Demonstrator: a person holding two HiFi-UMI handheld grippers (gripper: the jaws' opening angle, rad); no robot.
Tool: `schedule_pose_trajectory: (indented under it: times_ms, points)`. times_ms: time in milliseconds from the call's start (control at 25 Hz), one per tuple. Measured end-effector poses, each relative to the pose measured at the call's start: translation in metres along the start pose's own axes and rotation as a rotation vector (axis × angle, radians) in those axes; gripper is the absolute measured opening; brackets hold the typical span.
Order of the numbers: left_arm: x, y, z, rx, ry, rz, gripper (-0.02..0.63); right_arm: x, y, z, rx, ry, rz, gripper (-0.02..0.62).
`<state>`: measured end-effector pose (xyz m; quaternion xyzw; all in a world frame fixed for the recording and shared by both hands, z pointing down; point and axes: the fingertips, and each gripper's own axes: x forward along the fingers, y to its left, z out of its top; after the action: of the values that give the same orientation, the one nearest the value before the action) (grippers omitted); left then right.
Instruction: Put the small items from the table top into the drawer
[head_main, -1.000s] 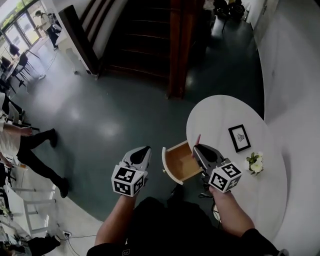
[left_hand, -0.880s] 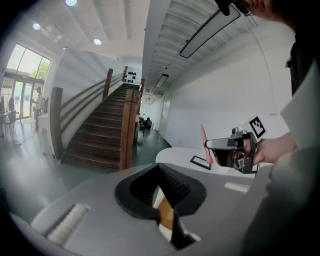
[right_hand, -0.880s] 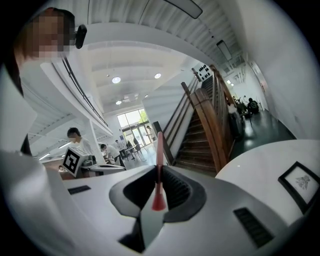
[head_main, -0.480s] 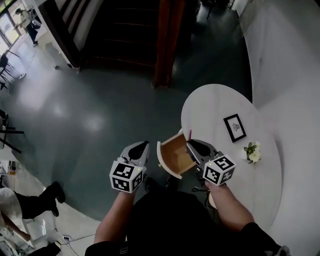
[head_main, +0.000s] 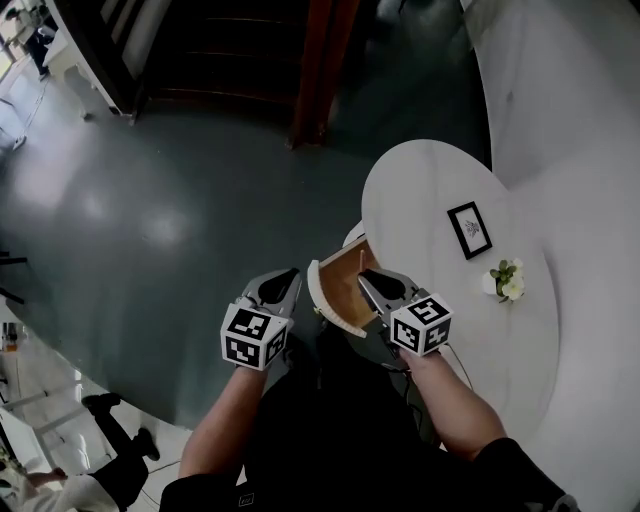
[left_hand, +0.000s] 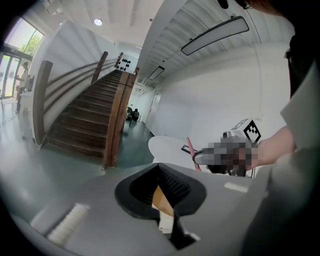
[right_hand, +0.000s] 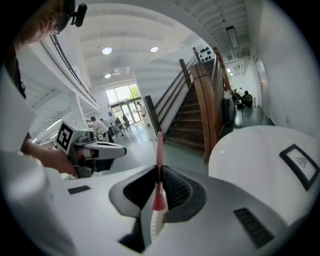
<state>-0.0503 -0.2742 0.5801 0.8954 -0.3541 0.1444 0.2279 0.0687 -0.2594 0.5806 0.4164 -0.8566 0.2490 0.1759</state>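
Observation:
A thin pink pen-like stick (right_hand: 159, 150) stands upright between the jaws of my right gripper (right_hand: 159, 174), which is shut on it. In the head view that right gripper (head_main: 366, 277) hangs over the right side of the open wooden drawer (head_main: 323, 298) at the round white table's (head_main: 420, 190) near edge. My left gripper (head_main: 281, 285) hovers just left of the drawer front, jaws together and holding nothing. In the left gripper view the left gripper (left_hand: 160, 174) points at the pink stick (left_hand: 191, 150), and a sliver of drawer wood shows beneath its pads.
A black-framed picture (head_main: 469, 229) and a small pot of white flowers (head_main: 506, 282) sit on the table. Dark green floor lies to the left, with a wooden staircase (head_main: 230, 50) and post beyond. A white wall curves along the right.
The right gripper with the pink stick has shifted left, from beside the drawer to over its right side. The left gripper keeps its place beside the drawer front. The head view has swung.

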Motion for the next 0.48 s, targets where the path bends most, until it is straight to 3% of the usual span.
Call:
schedule_pose_trajectory:
  times_ms: [480]
  points:
    - [0.055,0.0,-0.048,0.005,0.126,-0.015,0.011,0.062,-0.037,-0.101,0.006,0.223,0.028,0.054]
